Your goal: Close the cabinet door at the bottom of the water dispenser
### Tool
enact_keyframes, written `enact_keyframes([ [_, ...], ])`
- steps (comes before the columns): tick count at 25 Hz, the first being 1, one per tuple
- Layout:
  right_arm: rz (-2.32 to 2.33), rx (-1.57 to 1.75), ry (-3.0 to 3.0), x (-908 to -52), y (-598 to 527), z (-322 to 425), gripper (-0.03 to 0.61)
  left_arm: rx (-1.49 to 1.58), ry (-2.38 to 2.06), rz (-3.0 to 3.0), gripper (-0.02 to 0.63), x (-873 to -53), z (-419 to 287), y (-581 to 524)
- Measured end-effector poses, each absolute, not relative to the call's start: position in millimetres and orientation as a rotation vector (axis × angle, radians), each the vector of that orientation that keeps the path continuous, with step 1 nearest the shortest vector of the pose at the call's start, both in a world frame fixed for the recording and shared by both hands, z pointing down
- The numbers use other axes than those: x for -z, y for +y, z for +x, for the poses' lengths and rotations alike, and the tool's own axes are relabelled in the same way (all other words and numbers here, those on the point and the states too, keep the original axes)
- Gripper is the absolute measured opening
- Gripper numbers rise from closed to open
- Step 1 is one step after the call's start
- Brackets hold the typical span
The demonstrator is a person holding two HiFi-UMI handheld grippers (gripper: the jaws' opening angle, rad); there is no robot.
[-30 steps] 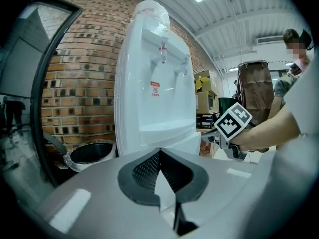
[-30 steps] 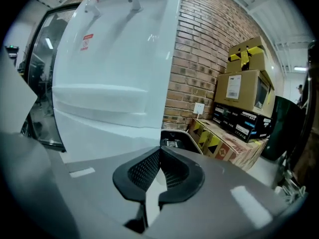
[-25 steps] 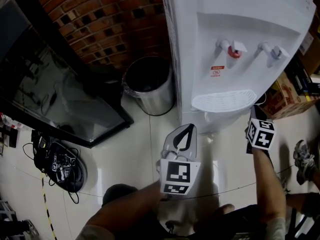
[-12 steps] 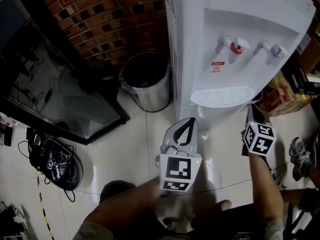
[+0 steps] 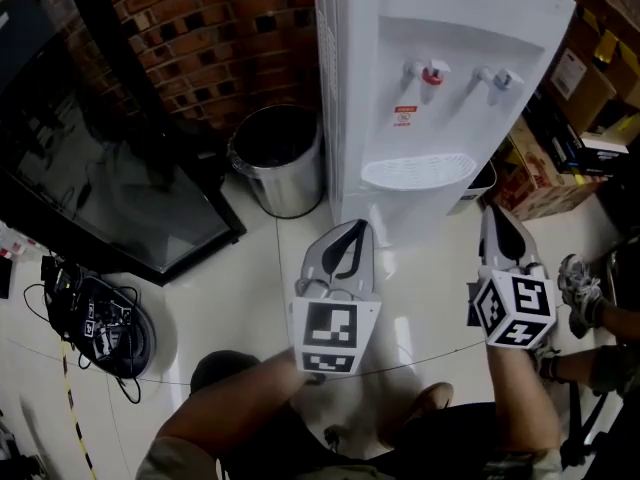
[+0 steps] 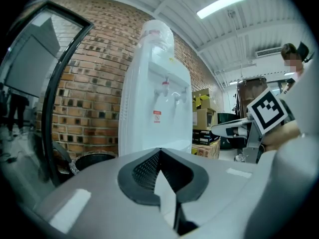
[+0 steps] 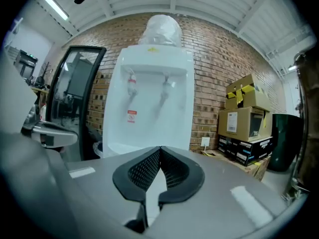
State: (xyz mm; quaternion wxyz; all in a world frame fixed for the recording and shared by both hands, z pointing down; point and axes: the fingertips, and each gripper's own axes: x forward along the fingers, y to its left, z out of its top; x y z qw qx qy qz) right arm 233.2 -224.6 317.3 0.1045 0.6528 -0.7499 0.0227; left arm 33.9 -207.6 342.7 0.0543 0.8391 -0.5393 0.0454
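Your left gripper (image 5: 350,233) and right gripper (image 5: 492,218), closed and empty, face the water dispenser (image 5: 430,88) at twelve o'clock. Its cabinet door seems hidden.

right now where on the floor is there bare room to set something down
Bare floor tile lies between the steel bin and the left gripper, and before the water dispenser, between that gripper and the right gripper. Crowded: cables lower left, boxes far right.

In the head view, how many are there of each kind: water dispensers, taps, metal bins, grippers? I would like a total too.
water dispenser: 1
taps: 2, the red tap and the blue tap
metal bin: 1
grippers: 2, the left gripper and the right gripper
total: 6
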Motion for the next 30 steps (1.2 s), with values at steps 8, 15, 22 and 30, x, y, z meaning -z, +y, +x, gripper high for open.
enact_keyframes([
  [8,1.884,0.017,-2.296,-280,-135,202,0.000,-0.061,-1.614,2.628,0.000,-304,29,-152],
  [15,1.780,0.018,-2.364,-276,-73,173,0.000,-0.057,-1.601,2.684,0.000,-283,15,-94],
  [22,1.712,-0.054,-2.438,-282,-30,149,0.000,-0.155,-1.592,2.724,0.000,-285,5,-43],
  [30,1.571,-0.104,-2.542,-287,9,107,0.000,-0.267,-1.572,2.736,0.000,-307,1,-3],
])
